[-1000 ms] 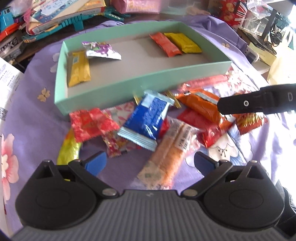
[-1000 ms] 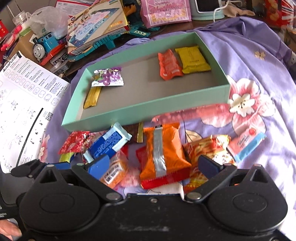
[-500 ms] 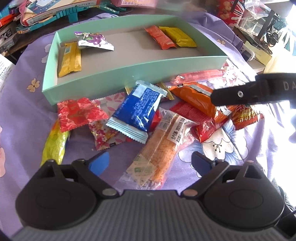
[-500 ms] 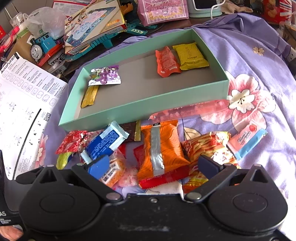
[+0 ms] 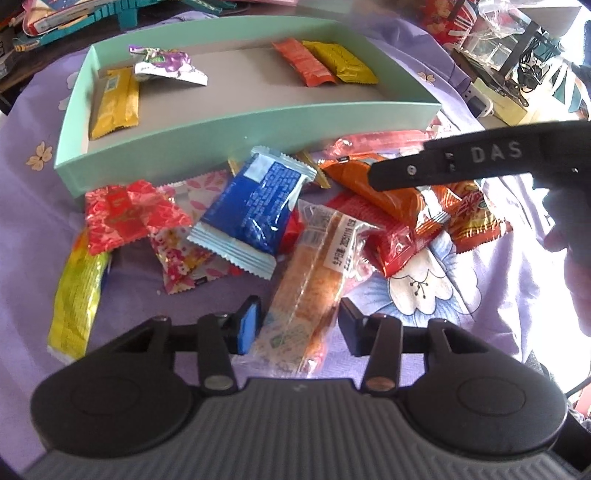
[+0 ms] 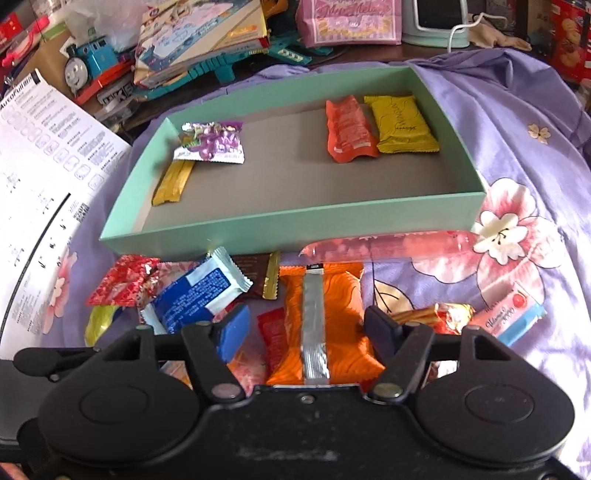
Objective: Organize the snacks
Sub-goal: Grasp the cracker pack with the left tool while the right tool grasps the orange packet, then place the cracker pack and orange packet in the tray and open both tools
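Observation:
A teal tray (image 5: 258,125) on the purple flowered cloth holds a yellow bar (image 5: 114,103), a purple packet (image 5: 166,66), and an orange (image 5: 303,62) and a yellow packet (image 5: 340,62). Loose snacks lie in front of it. My left gripper (image 5: 301,326) straddles a clear-wrapped orange snack bar (image 5: 314,266); its jaws are closing, pads just beside the wrapper. My right gripper (image 6: 306,328) is over an orange packet with a silver seam (image 6: 317,302). Its jaws are closing too, and the left pad still stands off the packet. One of its fingers (image 5: 406,171) crosses the left wrist view.
In the pile lie a blue packet (image 5: 255,199), a red packet (image 5: 125,214), a yellow-green packet (image 5: 77,291), a long pink stick (image 6: 384,243) and a pink sachet (image 6: 509,314). A printed sheet (image 6: 40,166) lies left. Toys and books (image 6: 199,33) crowd behind the tray. A hand (image 5: 569,258) is at the right.
Both grippers' jaws have narrowed from wide open. The left gripper has tilted closer over the clear-wrapped bar. The right one has come down over the orange packet.

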A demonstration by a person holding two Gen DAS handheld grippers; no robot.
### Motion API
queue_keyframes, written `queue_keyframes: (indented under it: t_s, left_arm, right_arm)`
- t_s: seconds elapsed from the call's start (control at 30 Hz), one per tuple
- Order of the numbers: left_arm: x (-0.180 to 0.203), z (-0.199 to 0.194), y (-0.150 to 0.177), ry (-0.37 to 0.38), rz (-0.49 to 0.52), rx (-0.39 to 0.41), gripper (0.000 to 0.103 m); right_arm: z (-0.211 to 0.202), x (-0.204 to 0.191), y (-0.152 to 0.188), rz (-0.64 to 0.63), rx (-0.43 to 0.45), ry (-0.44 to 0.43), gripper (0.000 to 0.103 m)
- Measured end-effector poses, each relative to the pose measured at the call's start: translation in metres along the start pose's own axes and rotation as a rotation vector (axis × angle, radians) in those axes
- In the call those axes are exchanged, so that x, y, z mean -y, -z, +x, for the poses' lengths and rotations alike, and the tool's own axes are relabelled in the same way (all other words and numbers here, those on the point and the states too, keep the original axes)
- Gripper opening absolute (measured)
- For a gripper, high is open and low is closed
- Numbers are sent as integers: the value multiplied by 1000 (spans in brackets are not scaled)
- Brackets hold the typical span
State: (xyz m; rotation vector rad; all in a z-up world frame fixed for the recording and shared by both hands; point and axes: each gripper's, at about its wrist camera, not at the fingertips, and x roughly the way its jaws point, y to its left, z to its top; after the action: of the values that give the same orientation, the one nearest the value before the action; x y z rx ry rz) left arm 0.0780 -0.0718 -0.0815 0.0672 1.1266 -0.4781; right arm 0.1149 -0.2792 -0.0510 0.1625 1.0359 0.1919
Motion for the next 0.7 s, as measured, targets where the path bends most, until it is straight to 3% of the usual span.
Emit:
queue_keyframes:
  t_s: [0.27, 0.33, 0.37, 0.7]
  left_arm:
    - [0, 6, -2, 13, 18, 9, 46]
    - [1, 7, -4, 14, 27, 9, 45]
    - [2, 7, -4, 16, 31, 8, 42]
    - [10, -17, 0, 36, 44, 33, 39]
  right_arm:
    - [22, -6, -1, -64, -44, 18, 70]
    - [25, -10, 0, -94, -44, 35, 61]
    - [25, -12, 1, -106, -39, 52, 46]
    - [7, -7, 8, -53, -22, 8, 45]
